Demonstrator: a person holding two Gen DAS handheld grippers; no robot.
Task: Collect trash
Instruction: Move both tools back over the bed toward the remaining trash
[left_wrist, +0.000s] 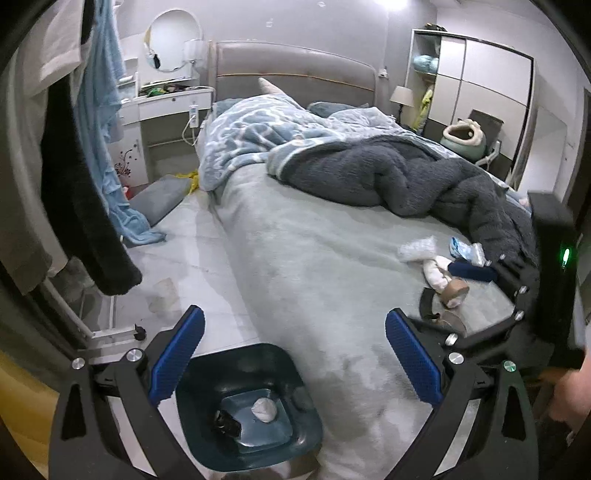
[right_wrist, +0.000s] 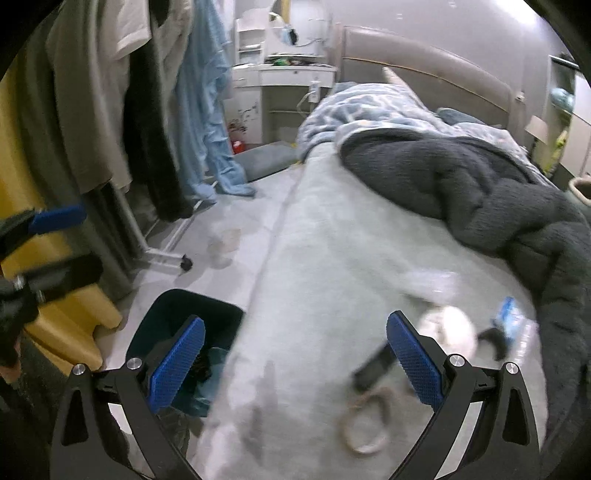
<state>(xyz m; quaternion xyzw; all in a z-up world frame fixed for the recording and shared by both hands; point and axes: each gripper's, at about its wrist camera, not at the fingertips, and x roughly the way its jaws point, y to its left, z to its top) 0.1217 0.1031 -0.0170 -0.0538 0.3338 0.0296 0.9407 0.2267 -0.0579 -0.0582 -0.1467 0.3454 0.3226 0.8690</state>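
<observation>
Left wrist view: the left gripper (left_wrist: 293, 356) is spread wide with nothing between its pads, hanging right over the dark teal bin (left_wrist: 247, 406) on the floor by the bed (left_wrist: 314, 258). The bin already holds a white wad (left_wrist: 264, 410) and something black. Ahead and to the gripper's right, a pile of litter sits on the bed: crumpled clear plastic (left_wrist: 417, 249), a blue-white wrapper (left_wrist: 466, 252), a brown tape roll (left_wrist: 456, 291).

Right wrist view: the right gripper (right_wrist: 295, 356) is fully spread too, empty. The bin (right_wrist: 184, 332) is down by its left finger, and a blurry tape ring (right_wrist: 365, 424) and a blue wrapper (right_wrist: 509, 317) lie ahead-right.

I'd say the next step is another grab. Pick one piece, come down straight over it, and pinch only the trash, not the blanket fuzz.
</observation>
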